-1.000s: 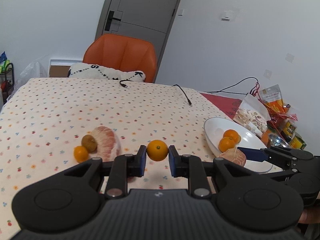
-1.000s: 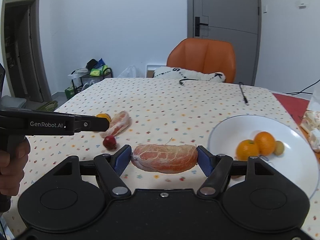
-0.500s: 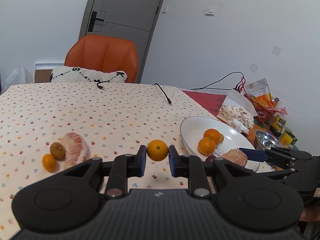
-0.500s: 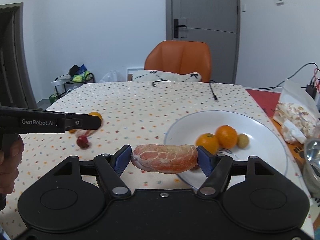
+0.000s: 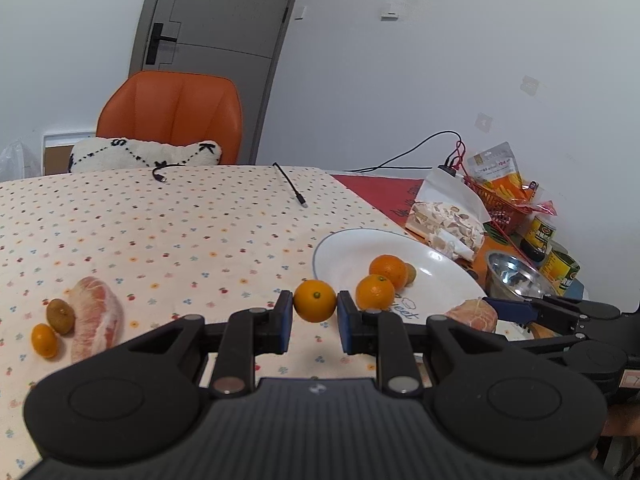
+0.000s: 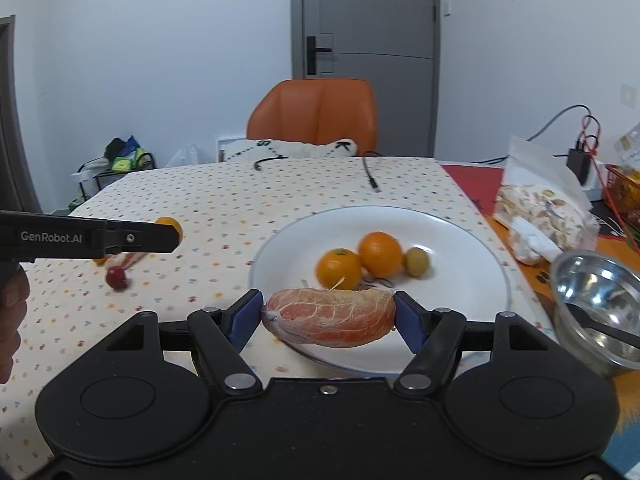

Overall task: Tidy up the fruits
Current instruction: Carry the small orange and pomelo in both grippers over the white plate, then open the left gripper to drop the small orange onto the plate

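Observation:
My left gripper (image 5: 315,322) is shut on a small orange (image 5: 315,300), held above the tablecloth just left of the white plate (image 5: 344,252). My right gripper (image 6: 329,316) is shut on a peeled pomelo segment (image 6: 329,317), held over the near rim of the white plate (image 6: 472,240). Two oranges (image 6: 362,262) and a small green-brown fruit (image 6: 417,261) lie in the plate. On the cloth at the left lie another pomelo segment (image 5: 96,318), a small brown fruit (image 5: 60,314) and a tiny orange (image 5: 44,340). A small red fruit (image 6: 116,277) lies there too.
A steel bowl (image 6: 592,300) with a spoon stands right of the plate. Beyond it are a bag of nougat (image 6: 540,216), cans (image 5: 554,256) and a red basket (image 5: 500,204). Two cable ends (image 5: 290,186) lie on the far cloth. An orange chair (image 5: 172,120) stands behind the table.
Both grippers have carried their fruit to the right, toward the plate. The plate now sits closer and more central in both views, and the loose fruit has slid to the left.

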`<state>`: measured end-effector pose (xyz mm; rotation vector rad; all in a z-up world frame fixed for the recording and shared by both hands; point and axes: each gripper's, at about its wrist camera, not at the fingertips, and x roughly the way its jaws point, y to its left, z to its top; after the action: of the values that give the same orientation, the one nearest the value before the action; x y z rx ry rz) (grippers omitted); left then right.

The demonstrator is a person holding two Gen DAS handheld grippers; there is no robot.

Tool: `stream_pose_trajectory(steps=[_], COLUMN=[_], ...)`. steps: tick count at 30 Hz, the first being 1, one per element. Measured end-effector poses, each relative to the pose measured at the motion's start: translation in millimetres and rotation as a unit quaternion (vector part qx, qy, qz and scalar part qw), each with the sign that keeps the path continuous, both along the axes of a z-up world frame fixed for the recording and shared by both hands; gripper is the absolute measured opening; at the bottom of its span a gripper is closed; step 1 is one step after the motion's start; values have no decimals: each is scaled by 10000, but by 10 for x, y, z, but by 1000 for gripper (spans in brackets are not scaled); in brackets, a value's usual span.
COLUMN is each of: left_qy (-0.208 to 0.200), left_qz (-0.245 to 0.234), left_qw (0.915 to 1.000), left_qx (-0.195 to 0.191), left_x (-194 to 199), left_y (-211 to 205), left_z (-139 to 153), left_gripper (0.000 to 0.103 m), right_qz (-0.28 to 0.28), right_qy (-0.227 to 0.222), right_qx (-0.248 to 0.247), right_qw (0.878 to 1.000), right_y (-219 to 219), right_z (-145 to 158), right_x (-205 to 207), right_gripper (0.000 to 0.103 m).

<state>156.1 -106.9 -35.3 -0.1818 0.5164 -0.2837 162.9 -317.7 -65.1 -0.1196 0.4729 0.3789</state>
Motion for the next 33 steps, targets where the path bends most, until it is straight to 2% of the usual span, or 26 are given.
stream_pose_trajectory(steps=[10, 23, 29, 33], left_qy=[49, 262, 281, 330], left_qz=[-214, -350, -278, -142], left_qw=[9997, 9988, 9989, 9991], left_qx=[88, 201, 235, 205], left_x=[208, 468, 462, 421], left_y=[-233, -456, -423, -315], left_z=[-34, -128, -101, -96], left_gripper=[22, 22, 26, 37], right_qz=[-347, -490, -499, -473], right_qy=[12, 36, -28, -66], right_qx=[-14, -4, -73, -108], right_qw=[9994, 9988, 9987, 9988], right_y=[-273, -329, -308, -277], right_z=[-36, -125, -123, -125], right_x=[78, 145, 203, 225], right_gripper=[68, 68, 68, 69])
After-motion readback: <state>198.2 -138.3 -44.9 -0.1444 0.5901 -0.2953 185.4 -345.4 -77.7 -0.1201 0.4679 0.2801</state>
